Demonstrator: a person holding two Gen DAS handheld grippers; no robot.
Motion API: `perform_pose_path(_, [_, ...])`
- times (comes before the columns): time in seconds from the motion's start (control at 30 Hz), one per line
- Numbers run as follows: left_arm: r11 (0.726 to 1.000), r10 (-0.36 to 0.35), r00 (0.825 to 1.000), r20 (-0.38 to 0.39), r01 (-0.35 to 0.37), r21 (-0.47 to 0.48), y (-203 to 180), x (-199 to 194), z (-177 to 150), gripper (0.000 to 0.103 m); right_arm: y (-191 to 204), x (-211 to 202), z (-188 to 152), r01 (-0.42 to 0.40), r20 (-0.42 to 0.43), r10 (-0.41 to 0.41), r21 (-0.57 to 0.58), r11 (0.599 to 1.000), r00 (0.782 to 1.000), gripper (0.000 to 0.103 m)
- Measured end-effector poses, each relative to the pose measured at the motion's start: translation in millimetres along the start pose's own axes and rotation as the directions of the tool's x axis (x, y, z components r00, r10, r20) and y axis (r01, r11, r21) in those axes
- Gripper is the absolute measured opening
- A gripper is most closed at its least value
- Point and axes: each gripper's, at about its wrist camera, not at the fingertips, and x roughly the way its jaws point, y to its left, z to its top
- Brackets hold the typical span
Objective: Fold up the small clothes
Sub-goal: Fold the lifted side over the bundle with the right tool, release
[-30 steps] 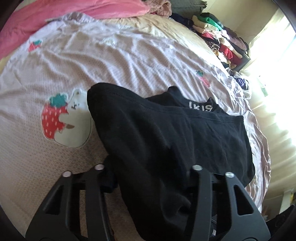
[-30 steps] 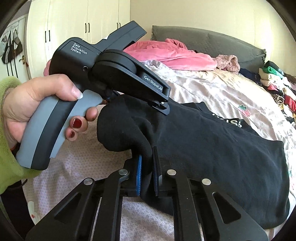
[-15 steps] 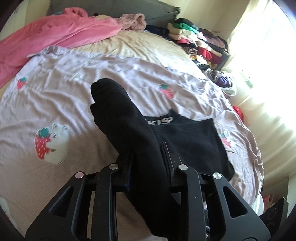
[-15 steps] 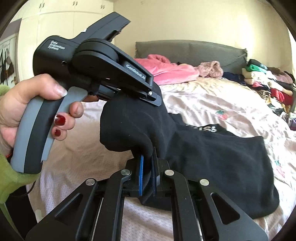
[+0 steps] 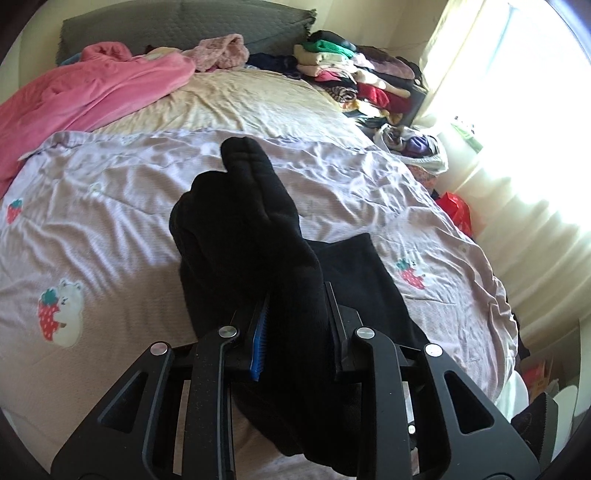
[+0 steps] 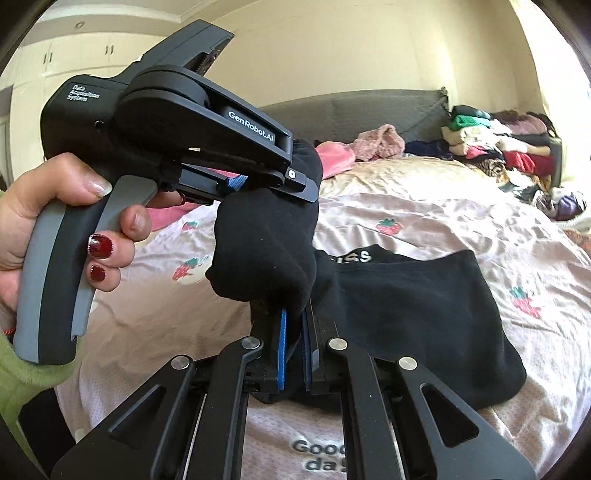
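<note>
At nine o'clock in the right wrist view, a hand (image 6: 55,221) in a fuzzy green sleeve (image 6: 22,373) is gripping the grey and black handle of the left gripper (image 6: 273,192), whose hard matte plastic body is angling toward two o'clock. Its jaws are clamping a thick bunch of the black garment (image 6: 406,306), a soft knit piece with white letters on its band. In the left wrist view the same bunch is rising between the left gripper's fingers (image 5: 334,332), a ribbed blue pad showing on the inner face at seven o'clock of the fold. The right gripper (image 6: 293,343) is at six o'clock in its own view, its blue pads pinching another thin fold of the cloth. The rest of the garment is lying flat toward three o'clock on the bed cover (image 5: 110,221), a wrinkled pale lilac sheet printed with strawberries and small bears. At ten o'clock in the left wrist view a plush pink blanket (image 5: 85,96) is lying crumpled by the quilted grey headboard (image 5: 184,29). At one o'clock, a stack of folded clothes (image 5: 354,74) in many colours is sitting at the bed's edge; whether a box holds it I cannot tell.
</note>
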Motion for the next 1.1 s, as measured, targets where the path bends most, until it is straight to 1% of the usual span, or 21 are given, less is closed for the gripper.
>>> perform_pose_path(0.4, [1.000,-0.004,1.000,-0.025,0.004,0.016,-36.9,22.9,-0.7,0.018,-28.6,-12.3,-10.4,0.007,0.014,-0.008,0.088,0.996,1.000,0.006])
perform_pose_path(0.67, [1.000,-0.009,0.999,-0.032,0.010,0.014,-60.8,41.0,-5.6,0.018,-45.7,-13.8,-18.0,0.011,-0.005,-0.010,0.156,0.988,1.000,0.006])
perform_pose_path(0.9, [1.000,-0.022,0.998,-0.065,0.022,-0.005,-77.4,65.9,-10.6,0.018,-72.2,-13.1,-24.5,0.016,-0.026,-0.010,0.245,0.969,1.000,0.006])
perform_pose_path(1.0, [1.000,-0.006,0.996,-0.084,0.004,-0.015,-78.0,78.3,-13.5,0.018,-87.3,-11.2,-28.6,0.020,-0.044,-0.007,0.308,0.951,0.999,0.006])
perform_pose_path(1.1, [0.999,-0.016,0.993,-0.113,0.012,-0.038,-77.2,92.2,-19.3,0.018,-100.0,-11.5,-36.9,0.017,-0.063,0.007,0.369,0.929,0.998,0.006])
